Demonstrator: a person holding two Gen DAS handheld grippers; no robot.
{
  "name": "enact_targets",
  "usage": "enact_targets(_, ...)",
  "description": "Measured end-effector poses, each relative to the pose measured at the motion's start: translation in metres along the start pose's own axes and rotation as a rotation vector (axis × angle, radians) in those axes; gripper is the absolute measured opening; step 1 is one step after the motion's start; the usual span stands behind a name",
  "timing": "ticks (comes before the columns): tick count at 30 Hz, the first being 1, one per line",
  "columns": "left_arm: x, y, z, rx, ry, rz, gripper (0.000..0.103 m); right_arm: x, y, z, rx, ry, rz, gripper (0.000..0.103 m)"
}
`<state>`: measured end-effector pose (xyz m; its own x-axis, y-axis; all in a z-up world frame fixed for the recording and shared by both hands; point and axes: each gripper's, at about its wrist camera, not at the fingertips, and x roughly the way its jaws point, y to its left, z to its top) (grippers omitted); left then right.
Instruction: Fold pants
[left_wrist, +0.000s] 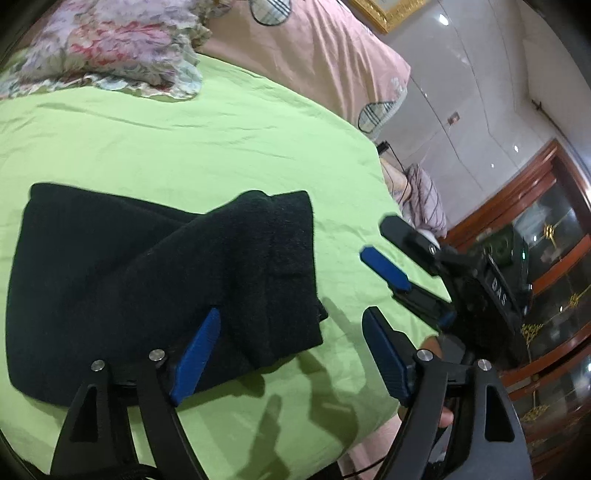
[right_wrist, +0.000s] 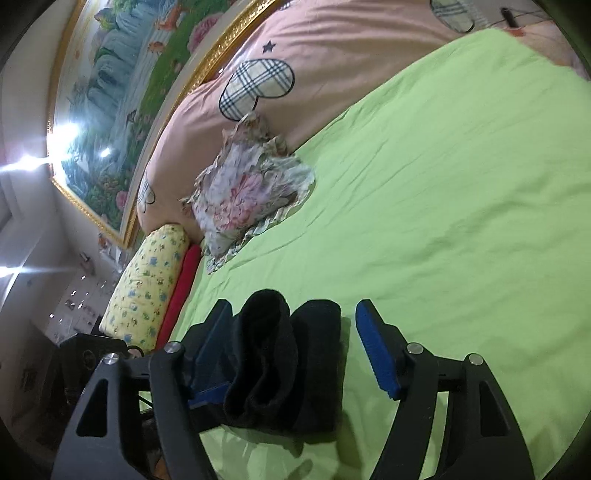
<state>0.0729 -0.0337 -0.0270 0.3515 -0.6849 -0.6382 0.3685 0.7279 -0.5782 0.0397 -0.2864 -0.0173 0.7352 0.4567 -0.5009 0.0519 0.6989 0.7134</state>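
Now the pants lie folded into a dark, thick bundle on the green sheet of the bed, near its front edge, with the floral pillow well apart at the head. My left gripper stands with jaws apart, one blue pad over the near edge of the cloth, the other over bare sheet; nothing is pinched. My right gripper is also apart, and in its own view the folded end of the pants sits between the jaws without either pad pressing on it. In the left view it hangs off to the side over the sheet. I judge the fabric soft, fleecy and light, limp enough to sag and slump if lifted by one corner, but not slippery against the ribbed pads. For another fold I would pinch through all layers at the two corners of one short edge, so the stack travels together.
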Motion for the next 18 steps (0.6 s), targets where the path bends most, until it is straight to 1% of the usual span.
enact_targets(3, -0.012, 0.006, -0.002, -0.021, -0.018, 0.003, 0.08, -0.005, 0.01, -0.008, 0.002, -0.001, -0.032, 0.07)
enact_targets(6, -0.024, 0.012, -0.004, -0.04, -0.043, 0.013, 0.08, -0.008, 0.026, -0.016, -0.025, 0.004, -0.057, 0.071)
enact_targets(9, -0.037, 0.021, -0.007, -0.06, -0.072, 0.029, 0.081, -0.005, 0.04, -0.026, -0.041, 0.024, -0.118, 0.074)
enact_targets(10, -0.042, 0.026, -0.008, -0.073, -0.079, 0.03, 0.081, -0.004, 0.043, -0.029, -0.042, 0.027, -0.122, 0.074)
enact_targets(12, -0.047, 0.034, -0.01, -0.096, -0.08, 0.04, 0.081, -0.005, 0.047, -0.035, -0.035, 0.024, -0.132, 0.075)
enact_targets(14, -0.052, 0.042, -0.011, -0.114, -0.072, 0.031, 0.082, -0.004, 0.05, -0.04, -0.034, 0.021, -0.158, 0.075)
enact_targets(16, -0.058, 0.051, -0.014, -0.137, -0.079, 0.049, 0.082, -0.003, 0.053, -0.043, -0.032, 0.028, -0.202, 0.075)
enact_targets(18, -0.065, 0.058, -0.017, -0.144, -0.087, 0.059, 0.082, -0.004, 0.054, -0.046, -0.024, 0.029, -0.208, 0.075)
